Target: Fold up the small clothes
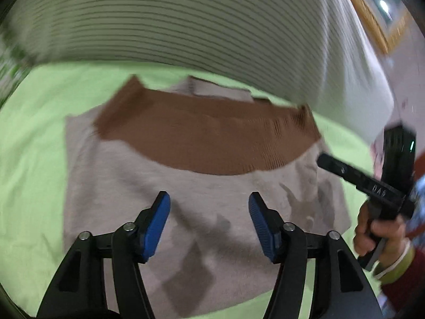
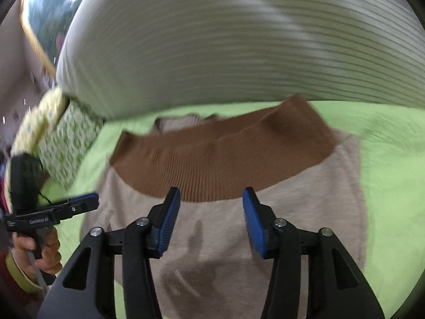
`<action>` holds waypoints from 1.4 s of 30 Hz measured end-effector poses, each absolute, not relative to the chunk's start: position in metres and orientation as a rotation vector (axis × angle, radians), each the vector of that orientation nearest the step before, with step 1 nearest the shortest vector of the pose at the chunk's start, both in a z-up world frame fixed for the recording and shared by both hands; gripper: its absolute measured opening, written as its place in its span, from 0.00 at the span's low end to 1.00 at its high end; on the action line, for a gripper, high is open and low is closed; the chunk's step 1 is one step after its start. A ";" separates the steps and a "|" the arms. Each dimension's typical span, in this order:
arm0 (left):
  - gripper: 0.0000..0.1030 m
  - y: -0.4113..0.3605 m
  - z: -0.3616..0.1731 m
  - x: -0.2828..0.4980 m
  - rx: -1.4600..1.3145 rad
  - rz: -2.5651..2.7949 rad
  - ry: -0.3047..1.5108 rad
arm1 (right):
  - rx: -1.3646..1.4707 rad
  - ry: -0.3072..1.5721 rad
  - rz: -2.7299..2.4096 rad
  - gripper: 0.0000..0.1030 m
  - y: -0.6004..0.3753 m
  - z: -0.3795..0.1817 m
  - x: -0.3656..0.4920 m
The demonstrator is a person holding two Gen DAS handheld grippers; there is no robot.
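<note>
A small beige garment (image 1: 212,202) with a brown ribbed band (image 1: 207,138) lies folded flat on a light green sheet (image 1: 32,159). In the left wrist view my left gripper (image 1: 209,211) hovers over the beige cloth, jaws open, nothing between the blue pads. The right wrist view shows the same garment (image 2: 305,202) and brown band (image 2: 225,154); my right gripper (image 2: 211,207) stands open above the band's lower edge, empty. Each view catches the other gripper at its edge: the right one (image 1: 372,186) in a hand, the left one (image 2: 53,212) in a hand.
A large white pillow with thin dark stripes (image 1: 172,21) lies along the far side of the sheet, close behind the garment. A green patterned cushion (image 2: 69,143) sits at the left in the right wrist view. Green sheet (image 2: 393,159) surrounds the garment.
</note>
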State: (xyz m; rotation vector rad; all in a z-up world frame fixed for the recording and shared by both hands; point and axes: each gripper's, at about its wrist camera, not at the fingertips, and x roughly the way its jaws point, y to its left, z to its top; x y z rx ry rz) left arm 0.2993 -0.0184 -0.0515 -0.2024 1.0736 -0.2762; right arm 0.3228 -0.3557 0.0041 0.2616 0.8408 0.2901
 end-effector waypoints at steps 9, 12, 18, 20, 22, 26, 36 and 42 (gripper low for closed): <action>0.65 -0.034 -0.073 0.316 -0.181 -0.393 1.132 | 0.255 0.914 0.427 0.57 -0.331 -0.014 0.333; 0.64 -0.035 -0.081 0.317 -0.134 -0.426 1.139 | 0.175 0.965 0.492 0.53 -0.317 -0.029 0.332; 0.56 -0.041 -0.102 0.344 -0.008 -0.276 1.110 | -0.022 1.004 0.410 0.28 -0.293 -0.047 0.363; 0.58 -0.041 -0.103 0.357 0.044 -0.159 1.083 | -0.046 0.970 0.355 0.17 -0.289 -0.044 0.379; 0.58 -0.035 -0.104 0.370 0.012 -0.105 1.066 | -0.020 0.940 0.272 0.13 -0.296 -0.040 0.395; 0.56 -0.015 -0.094 0.382 -0.024 0.038 1.009 | 0.194 0.897 0.151 0.00 -0.329 -0.034 0.414; 0.55 0.016 -0.075 0.348 -0.184 -0.020 0.982 | 0.285 0.825 0.369 0.04 -0.324 -0.004 0.354; 0.63 -0.010 -0.070 0.293 -0.246 -0.137 1.014 | 0.165 0.977 0.630 0.04 -0.269 -0.025 0.350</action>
